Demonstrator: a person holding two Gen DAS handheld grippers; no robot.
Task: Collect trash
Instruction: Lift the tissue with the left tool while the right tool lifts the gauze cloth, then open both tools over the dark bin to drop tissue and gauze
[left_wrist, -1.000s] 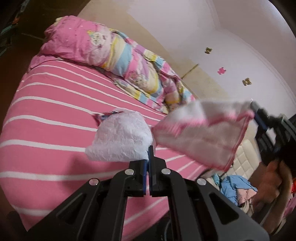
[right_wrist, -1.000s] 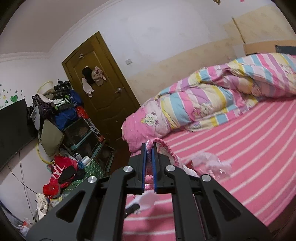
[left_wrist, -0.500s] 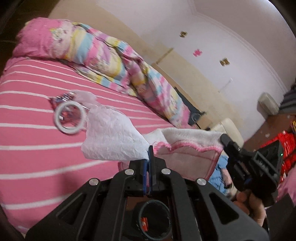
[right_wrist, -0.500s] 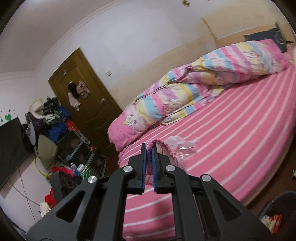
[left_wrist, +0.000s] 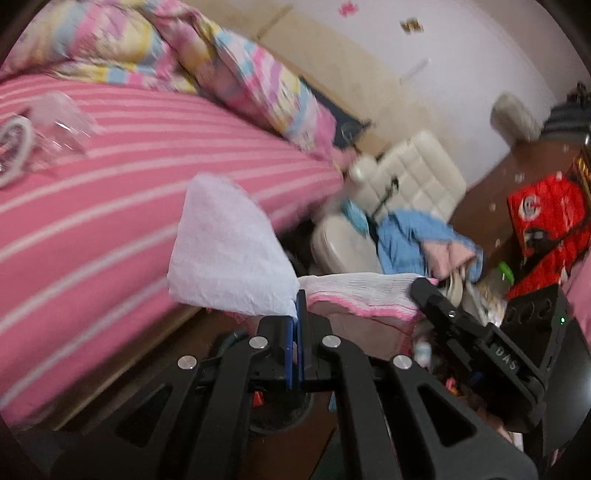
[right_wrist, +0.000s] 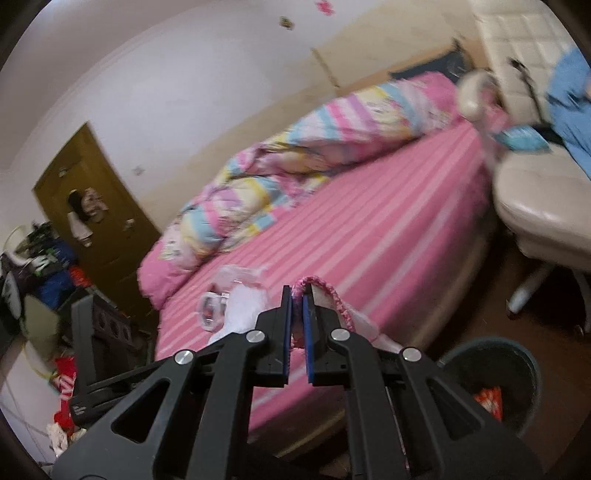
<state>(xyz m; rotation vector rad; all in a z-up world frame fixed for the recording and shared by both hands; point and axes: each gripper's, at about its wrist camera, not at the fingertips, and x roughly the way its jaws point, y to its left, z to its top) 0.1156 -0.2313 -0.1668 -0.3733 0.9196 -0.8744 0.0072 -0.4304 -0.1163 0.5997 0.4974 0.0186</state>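
The bed (right_wrist: 369, 236) is the largest item: a mattress under a smooth pink sheet with thin white stripes, rounded at its near edge. A puffy quilt (right_wrist: 295, 162) in pink, yellow and blue stripes lies bunched along the far side of the bed. Beside the bed stands a chair (left_wrist: 402, 188) of cream quilted leather, with a blue garment (left_wrist: 413, 236) draped on its seat. A round dark bin (right_wrist: 491, 384) stands on the brown floor near the bed's edge, holding red wrappers. On the sheet lie a crumpled clear plastic wrapper (left_wrist: 59, 125) and, touching it, a white ring of tape (left_wrist: 14, 147). The cloth (left_wrist: 362, 291) is white, ribbed and edged in pink; it hangs in the air off the bed, stretched between the two tools. The right gripper (right_wrist: 297, 317) is closed to a narrow gap on the cloth's pink knitted hem. The left gripper (left_wrist: 296, 314) is fully closed, pinching a corner of a white tissue (left_wrist: 225, 251), a creased, roughly triangular sheet that stands up above the fingertips, in front of the bed's edge.
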